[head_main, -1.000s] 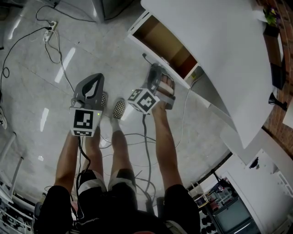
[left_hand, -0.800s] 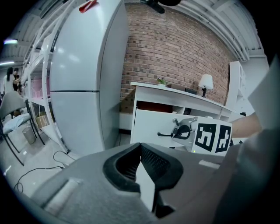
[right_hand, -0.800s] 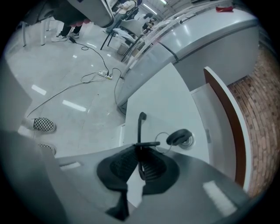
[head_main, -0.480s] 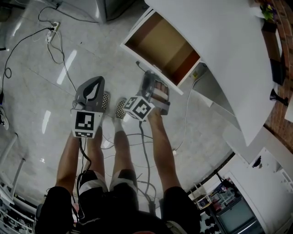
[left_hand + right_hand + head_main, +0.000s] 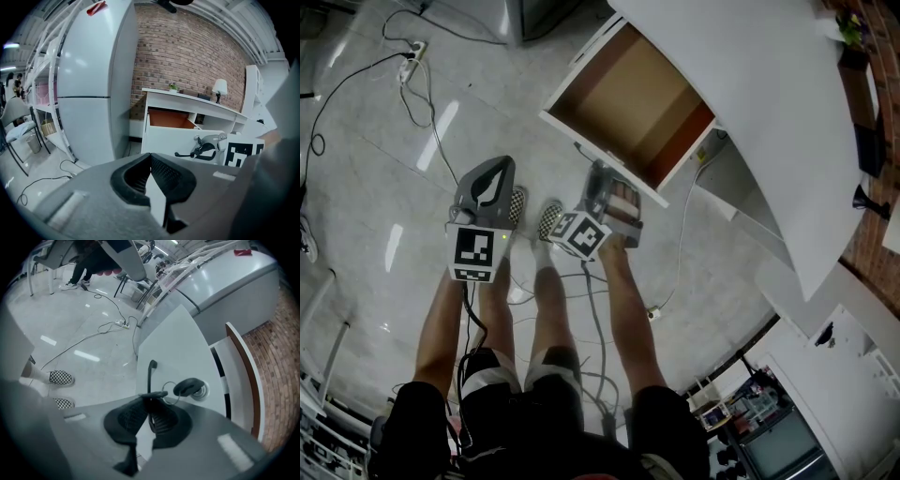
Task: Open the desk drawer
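The white desk [image 5: 769, 103] has its drawer [image 5: 602, 148] pulled well out, showing a bare brown inside [image 5: 628, 98]. My right gripper [image 5: 594, 175] is at the drawer front, and in the right gripper view its jaws [image 5: 150, 398] are shut on the thin black handle [image 5: 150, 371]. Beside the handle a key on a ring [image 5: 189, 387] sits in the lock. My left gripper [image 5: 488, 184] hangs over the floor left of the drawer, shut with nothing between its pads [image 5: 149, 159]. The left gripper view shows the open drawer [image 5: 174, 139] from the front.
Cables and a power strip [image 5: 410, 53] lie on the glossy floor. The person's checkered shoes [image 5: 546, 221] stand just below the drawer. A tall grey cabinet [image 5: 89, 84] stands left of the desk, and a lamp [image 5: 219, 87] sits on the desktop before a brick wall.
The drawer has slid further out of the desk, drawn by my right gripper, which moved toward the person with the handle. My left gripper has hardly moved.
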